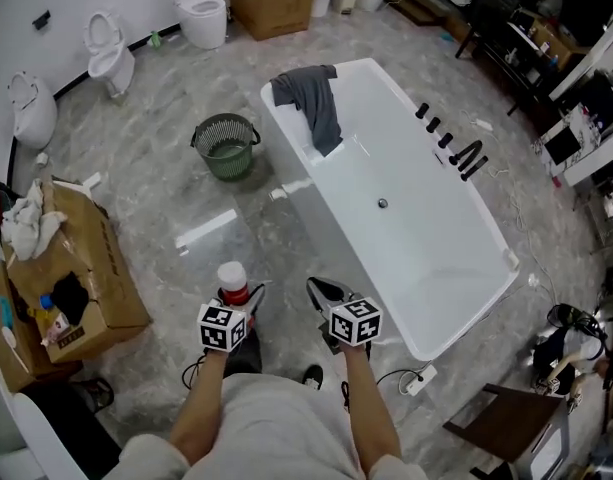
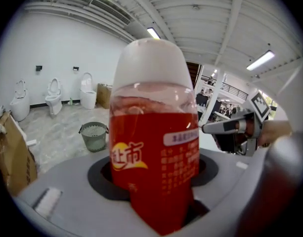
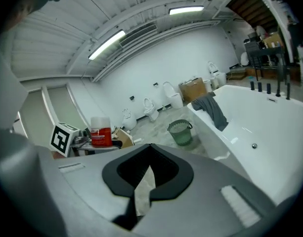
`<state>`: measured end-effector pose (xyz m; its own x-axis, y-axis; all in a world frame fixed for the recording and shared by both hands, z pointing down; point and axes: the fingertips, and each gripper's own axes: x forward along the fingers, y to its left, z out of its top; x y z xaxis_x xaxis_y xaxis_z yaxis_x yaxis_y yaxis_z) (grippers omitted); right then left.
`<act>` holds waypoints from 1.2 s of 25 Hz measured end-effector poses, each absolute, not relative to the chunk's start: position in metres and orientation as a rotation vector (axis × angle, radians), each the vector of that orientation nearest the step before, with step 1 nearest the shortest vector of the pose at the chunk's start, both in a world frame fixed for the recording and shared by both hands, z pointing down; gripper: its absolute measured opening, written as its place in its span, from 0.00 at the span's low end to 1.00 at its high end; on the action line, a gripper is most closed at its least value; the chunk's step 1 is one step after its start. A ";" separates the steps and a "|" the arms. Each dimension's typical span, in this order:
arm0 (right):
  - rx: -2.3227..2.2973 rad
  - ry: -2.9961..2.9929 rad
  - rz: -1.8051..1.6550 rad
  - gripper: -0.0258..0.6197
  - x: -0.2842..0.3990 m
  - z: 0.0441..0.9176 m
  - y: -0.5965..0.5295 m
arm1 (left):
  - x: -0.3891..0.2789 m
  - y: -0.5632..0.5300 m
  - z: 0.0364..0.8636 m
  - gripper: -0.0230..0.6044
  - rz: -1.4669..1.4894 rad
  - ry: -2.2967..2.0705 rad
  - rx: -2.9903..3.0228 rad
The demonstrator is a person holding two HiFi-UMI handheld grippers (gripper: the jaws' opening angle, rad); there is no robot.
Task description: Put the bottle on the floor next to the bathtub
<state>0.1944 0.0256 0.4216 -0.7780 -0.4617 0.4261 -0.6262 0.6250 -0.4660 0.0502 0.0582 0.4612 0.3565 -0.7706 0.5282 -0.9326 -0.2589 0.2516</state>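
Pinched the bottle (image 1: 231, 276) upright in the left gripper (image 1: 240, 300), over floor (image 1: 186, 198) just left of the bathtub (image 1: 316, 223) (right gripper (image 1: 324, 290) pressed together, empty).

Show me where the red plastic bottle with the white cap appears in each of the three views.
Head view: red plastic bottle low, left of centre.
Left gripper view: the bottle fills the centre.
Right gripper view: the bottle, small, at left.
Shared landmark: green mesh basket.
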 end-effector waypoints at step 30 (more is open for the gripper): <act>0.551 -2.799 0.767 0.49 -0.025 0.396 -0.072 | 0.034 -0.062 0.491 0.56 0.479 -0.798 2.689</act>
